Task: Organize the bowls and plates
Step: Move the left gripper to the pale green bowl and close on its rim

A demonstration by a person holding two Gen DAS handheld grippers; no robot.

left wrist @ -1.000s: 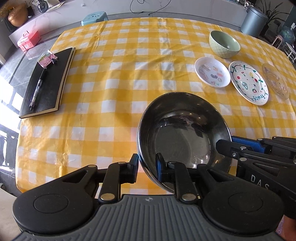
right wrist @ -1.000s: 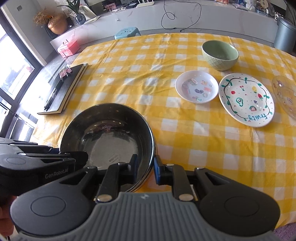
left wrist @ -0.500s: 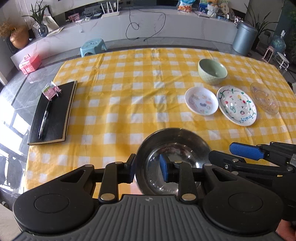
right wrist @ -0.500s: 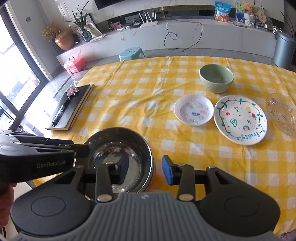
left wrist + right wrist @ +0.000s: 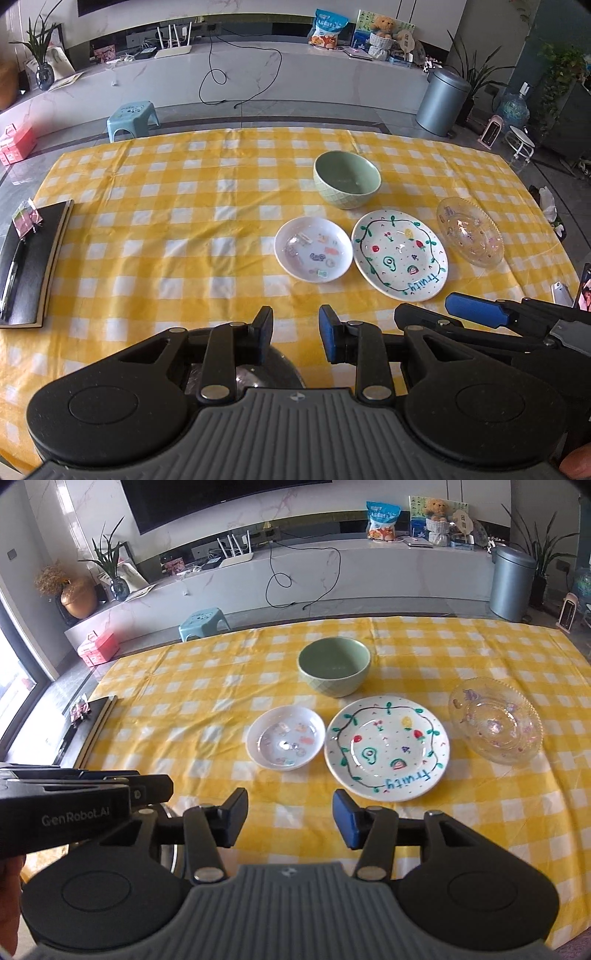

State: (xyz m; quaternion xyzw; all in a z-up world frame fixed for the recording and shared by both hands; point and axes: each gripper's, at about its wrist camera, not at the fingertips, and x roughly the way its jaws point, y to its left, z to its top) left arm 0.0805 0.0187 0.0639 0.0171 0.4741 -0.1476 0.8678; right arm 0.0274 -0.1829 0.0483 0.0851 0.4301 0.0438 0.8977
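both grippers clear of the steel bowl (image 5: 243, 373), which sits upright at the near table edge, mostly hidden under the left gripper (image 5: 295, 338). left jaws part open, nothing between them. right gripper (image 5: 290, 821) has just been opening, about halfway, empty too. next pick is probably the green bowl (image 5: 334, 670), far centre, upright with mouth up, round so no long axis. take it by the rim, one pad inside and one outside, and lift straight. small white dish (image 5: 286, 738), fruity plate (image 5: 388, 747) with lettering facing us, and glass plate (image 5: 495, 723) lie flat in a row
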